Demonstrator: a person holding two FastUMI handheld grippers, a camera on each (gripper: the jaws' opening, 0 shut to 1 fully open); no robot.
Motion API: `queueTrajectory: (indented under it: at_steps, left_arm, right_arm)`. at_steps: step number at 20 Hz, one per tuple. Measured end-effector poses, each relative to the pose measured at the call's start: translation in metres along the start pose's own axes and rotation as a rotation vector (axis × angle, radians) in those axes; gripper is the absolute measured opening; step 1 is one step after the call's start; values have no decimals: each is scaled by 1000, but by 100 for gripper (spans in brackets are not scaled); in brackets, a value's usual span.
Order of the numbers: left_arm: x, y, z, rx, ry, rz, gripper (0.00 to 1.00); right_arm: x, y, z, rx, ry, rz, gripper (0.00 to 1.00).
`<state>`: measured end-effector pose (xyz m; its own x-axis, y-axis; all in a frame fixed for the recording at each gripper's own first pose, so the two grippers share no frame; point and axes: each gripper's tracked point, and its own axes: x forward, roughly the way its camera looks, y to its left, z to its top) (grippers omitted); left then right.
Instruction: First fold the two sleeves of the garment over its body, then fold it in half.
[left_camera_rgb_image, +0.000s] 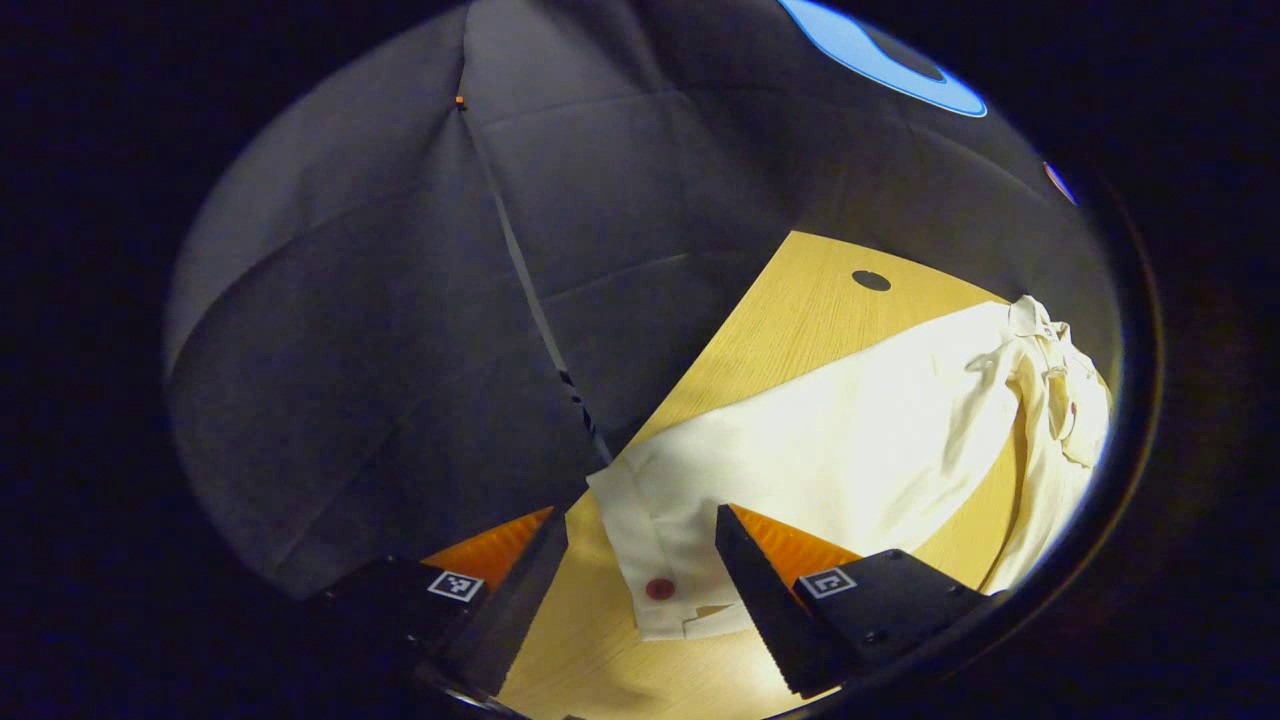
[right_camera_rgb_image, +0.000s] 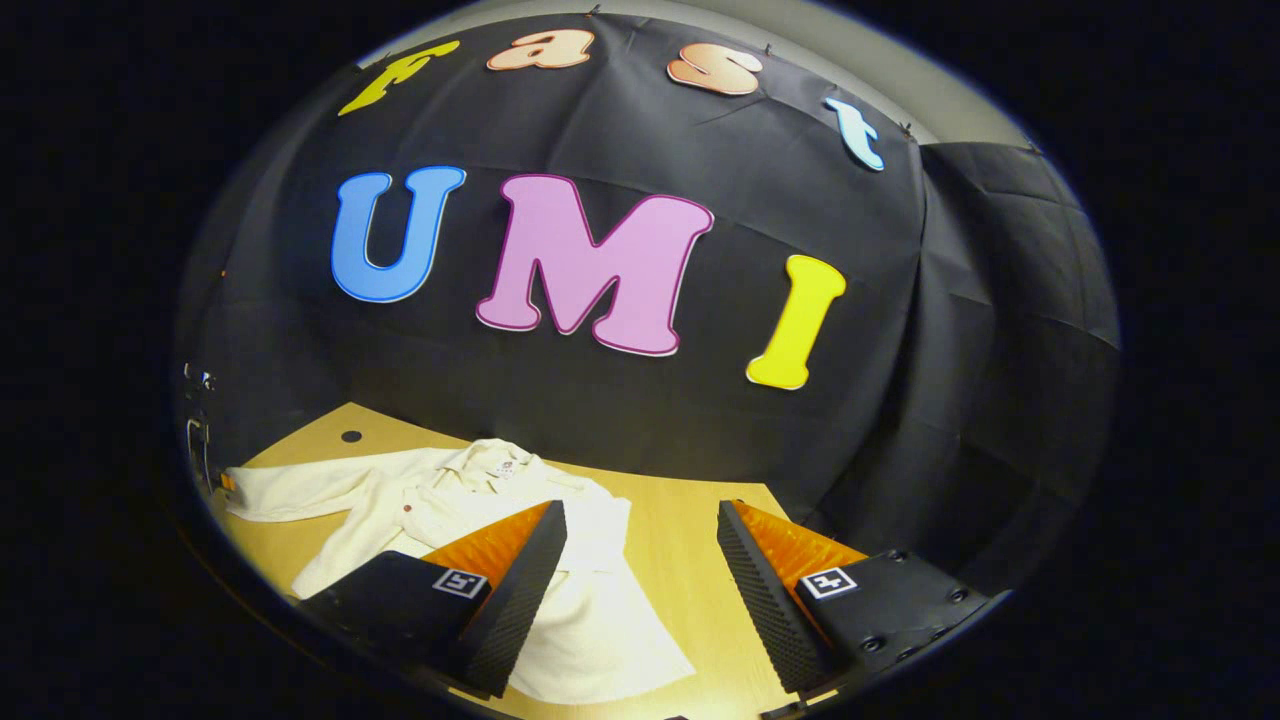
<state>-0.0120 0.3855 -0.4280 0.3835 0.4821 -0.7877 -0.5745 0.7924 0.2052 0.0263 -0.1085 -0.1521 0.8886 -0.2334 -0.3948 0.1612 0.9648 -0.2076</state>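
Left hand-held gripper (left_camera_rgb_image: 640, 560) hangs low over the tabletop (left_camera_rgb_image: 800, 300), fingers spread wide with the shirt's (left_camera_rgb_image: 850, 440) buttoned cuff (left_camera_rgb_image: 660, 570) between them, not pinched. Sleeve runs out flat toward the bunched collar, cut off at the edge. Right hand-held gripper (right_camera_rgb_image: 640, 570) is open too, tilted over the shirt's (right_camera_rgb_image: 600, 610) hem side; its left finger hides part of the cloth.

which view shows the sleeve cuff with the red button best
The left gripper view: the cuff lies close, between the open left tongs, its red button plain on the wooden table. The right gripper view shows the whole cream shirt farther off, that sleeve stretched left, the cuff too small to make out.
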Motion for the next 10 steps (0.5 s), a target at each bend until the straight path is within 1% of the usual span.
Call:
queueTrajectory:
  at_steps: [3, 4, 5, 6, 7, 8, 10]
  left_arm:
    - [13, -4, -15, -10, 63, -5, 98]
    - [13, -9, -15, -21, 67, -22, 98]
    - [13, -13, -17, -28, 75, -31, 94]
    - [12, -15, -17, -42, 79, -37, 89]
    - [14, -17, -17, -56, 88, -48, 79]
    - [14, -21, -16, -74, 97, -63, 73]
    - [18, -29, -16, -63, 111, -75, 51]
  right_arm:
    - [-13, -17, -11, -17, 3, -18, 97]
    - [-17, -22, -16, -32, 7, -22, 97]
    - [-18, -24, -21, -43, 12, -21, 97]
    - [-18, -25, -25, -46, 19, -15, 97]
    - [-19, -26, -28, -45, 30, -11, 97]
    - [-19, -27, -29, -37, 33, -7, 97]
    - [-17, -29, -29, -22, 34, 4, 97]
